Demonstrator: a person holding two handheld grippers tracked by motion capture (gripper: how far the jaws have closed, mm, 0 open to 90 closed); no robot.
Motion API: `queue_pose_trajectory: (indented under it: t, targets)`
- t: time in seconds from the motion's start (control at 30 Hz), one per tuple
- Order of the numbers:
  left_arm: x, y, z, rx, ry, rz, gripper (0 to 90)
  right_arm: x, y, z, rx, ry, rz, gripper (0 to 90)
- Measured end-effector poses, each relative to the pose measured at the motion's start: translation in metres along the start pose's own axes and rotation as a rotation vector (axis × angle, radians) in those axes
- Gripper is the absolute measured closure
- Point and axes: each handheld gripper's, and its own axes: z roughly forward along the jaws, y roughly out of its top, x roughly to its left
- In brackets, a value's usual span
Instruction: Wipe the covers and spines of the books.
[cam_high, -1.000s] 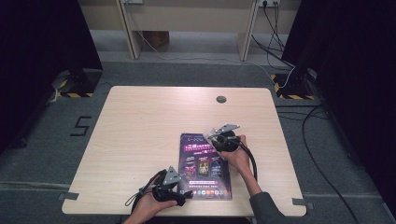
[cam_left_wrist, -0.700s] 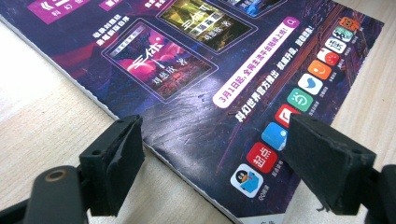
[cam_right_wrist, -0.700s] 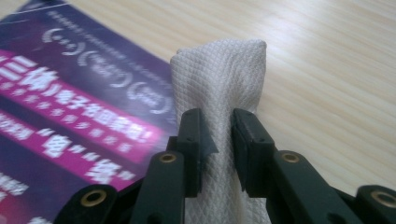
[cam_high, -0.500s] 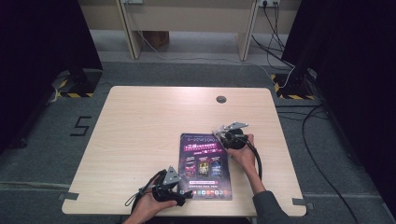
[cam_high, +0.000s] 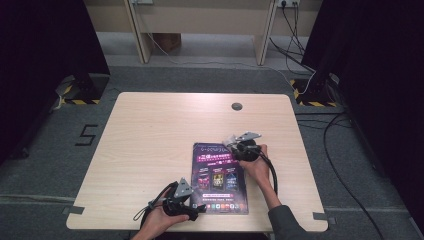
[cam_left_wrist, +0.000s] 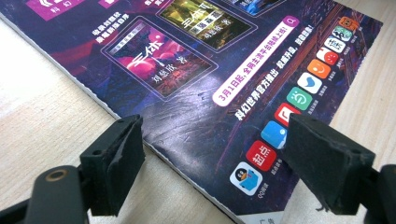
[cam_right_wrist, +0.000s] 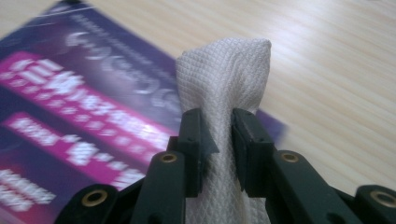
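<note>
Two grippers work a magazine (cam_high: 220, 177) lying flat near the table's (cam_high: 150, 130) front edge. The right gripper (cam_right_wrist: 217, 133) pinches a white cloth (cam_right_wrist: 229, 74) tight over the cover's far corner; the left gripper (cam_left_wrist: 210, 158) stands wide open, astride the near corner, gripping nothing. Wiping well likely needs light, even strokes while the left steadies the spine. Pale wood tabletop; grey carpet, dark curtains around.

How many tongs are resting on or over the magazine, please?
2: the left tongs at the magazine's near left corner, open; the right tongs at its far right corner, pinching a white cloth.
</note>
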Motion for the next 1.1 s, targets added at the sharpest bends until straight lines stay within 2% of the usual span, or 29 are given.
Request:
queue_pose_trajectory:
  t: [0.1,0.17,0.27,0.3,0.4,0.43,0.47,0.63,0.73,0.77,0.8,0.9,1.0,1.1]
  targets:
    - [0.001,0.0,0.001,0.005,-0.005,-0.013,17.7,-0.013,-0.003,-0.002,0.001,-0.02,0.035,73.5]
    - [0.001,0.0,0.001,0.0,-0.001,-0.013,17.5,-0.019,-0.005,-0.003,-0.006,-0.011,0.057,73.1]
    - [0.0,0.001,0.0,0.003,0.001,0.0,17.4,-0.019,-0.005,-0.003,-0.004,-0.016,0.066,73.8]
    - [0.001,0.0,0.001,0.002,-0.001,-0.003,17.3,-0.018,-0.005,-0.003,-0.003,-0.017,0.056,73.5]
    - [0.0,0.001,0.0,0.002,0.002,0.005,17.6,-0.008,-0.003,-0.002,0.007,-0.021,0.025,72.7]
    - [0.0,0.001,0.001,0.003,0.002,0.008,17.6,-0.004,-0.001,-0.002,0.012,-0.036,-0.007,72.7]
    - [0.0,0.001,0.001,0.004,0.003,0.006,17.2,0.0,0.0,-0.001,0.013,-0.03,-0.02,72.8]
    - [0.0,0.001,0.001,0.006,0.006,0.012,17.2,0.024,0.004,0.002,0.007,0.056,-0.058,73.1]
    - [0.0,0.0,0.0,0.003,0.007,0.009,17.1,0.037,0.007,0.003,0.01,0.087,-0.083,73.0]
    - [0.0,0.001,0.0,0.002,0.008,0.012,17.3,0.038,0.007,0.004,0.009,0.081,-0.094,73.0]
    - [0.0,0.001,0.001,0.004,0.007,0.013,17.2,0.038,0.007,0.004,0.009,0.079,-0.103,73.2]
    - [-0.001,0.0,0.0,-0.002,0.009,0.009,17.3,0.033,0.006,0.004,0.003,0.083,-0.082,73.7]
    - [0.0,0.0,0.0,0.0,0.007,0.012,17.7,0.024,0.005,0.003,0.007,0.049,-0.072,73.6]
    - [-0.001,-0.001,0.0,-0.007,0.007,0.007,17.8,0.011,0.002,0.001,0.003,0.028,-0.039,73.6]
